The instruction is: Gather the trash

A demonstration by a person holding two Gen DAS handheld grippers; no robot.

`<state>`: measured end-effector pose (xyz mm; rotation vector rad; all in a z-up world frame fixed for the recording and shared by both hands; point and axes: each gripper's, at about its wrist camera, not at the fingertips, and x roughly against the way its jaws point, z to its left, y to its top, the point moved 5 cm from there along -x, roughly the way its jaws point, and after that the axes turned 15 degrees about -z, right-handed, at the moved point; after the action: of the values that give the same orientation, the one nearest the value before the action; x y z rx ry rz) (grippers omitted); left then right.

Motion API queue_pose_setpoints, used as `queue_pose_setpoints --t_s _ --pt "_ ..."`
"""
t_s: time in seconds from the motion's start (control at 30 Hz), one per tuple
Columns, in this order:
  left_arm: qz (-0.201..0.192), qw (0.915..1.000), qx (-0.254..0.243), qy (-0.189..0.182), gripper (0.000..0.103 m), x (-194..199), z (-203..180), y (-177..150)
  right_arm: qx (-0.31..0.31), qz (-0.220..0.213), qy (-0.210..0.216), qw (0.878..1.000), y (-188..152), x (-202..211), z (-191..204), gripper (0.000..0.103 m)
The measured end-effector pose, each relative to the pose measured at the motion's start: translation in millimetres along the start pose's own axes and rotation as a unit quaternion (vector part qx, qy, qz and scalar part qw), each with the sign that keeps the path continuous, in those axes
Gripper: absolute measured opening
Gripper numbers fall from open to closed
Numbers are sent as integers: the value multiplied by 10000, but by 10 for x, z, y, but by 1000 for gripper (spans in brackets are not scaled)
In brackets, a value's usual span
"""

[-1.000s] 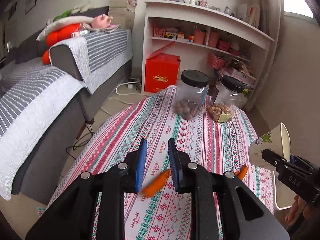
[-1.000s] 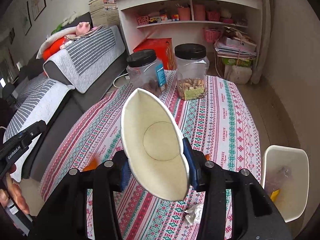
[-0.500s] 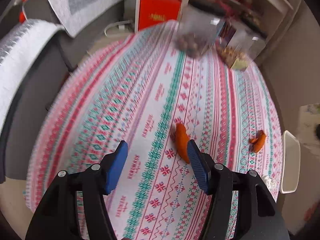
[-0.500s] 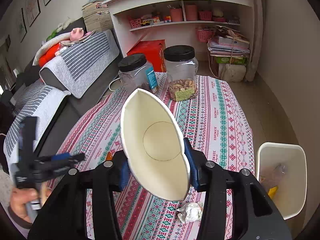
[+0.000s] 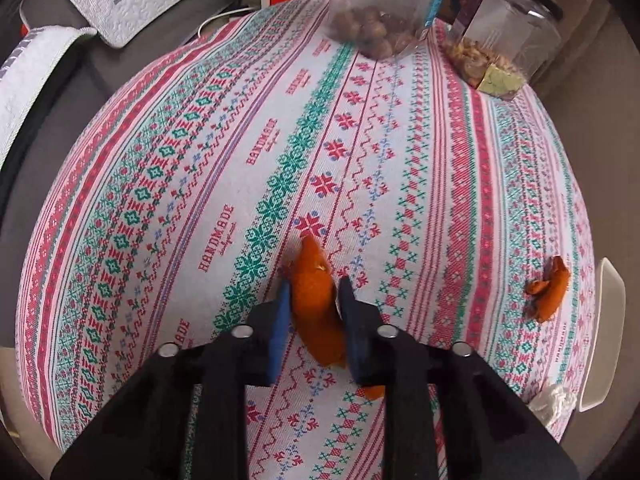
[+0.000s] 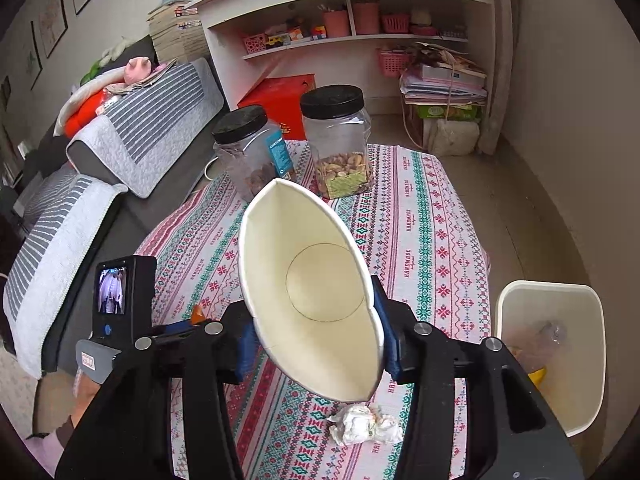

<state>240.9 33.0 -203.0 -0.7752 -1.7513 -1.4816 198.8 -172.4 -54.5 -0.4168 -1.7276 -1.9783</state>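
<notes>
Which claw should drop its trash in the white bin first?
The right claw, probably. It already squeezes the paper cup and the white bin stands just beside it. The left claw is down at the table, shut on an orange peel.

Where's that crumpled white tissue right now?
The crumpled tissue lies on the patterned tablecloth at the near edge in the right wrist view, just below the squashed paper cup, with the white bin to its right.

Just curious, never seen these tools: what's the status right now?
Left gripper shut on orange peel strip. Right gripper squeezing white paper cup. White bin beside table, path clear.
</notes>
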Motion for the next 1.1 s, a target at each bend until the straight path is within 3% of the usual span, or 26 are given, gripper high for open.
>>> queue_pose_setpoints --t_s 0.27,0.43,0.83,1.1 --pt "-1210 9910 -378 421 20 617 199 274 -12 -59 91 9999 8 -10 92 46" --pt "-1688 9837 -376 499 20 917 375 437 53 -100 105 9999 -5 -21 176 46" --pt "-2230 9731 -236 533 20 1293 514 521 121 -323 7 9994 24 -9 282 46" --pt "-2463 9684 -149 362 20 1440 386 566 112 -525 -175 9984 83 79 155 46"
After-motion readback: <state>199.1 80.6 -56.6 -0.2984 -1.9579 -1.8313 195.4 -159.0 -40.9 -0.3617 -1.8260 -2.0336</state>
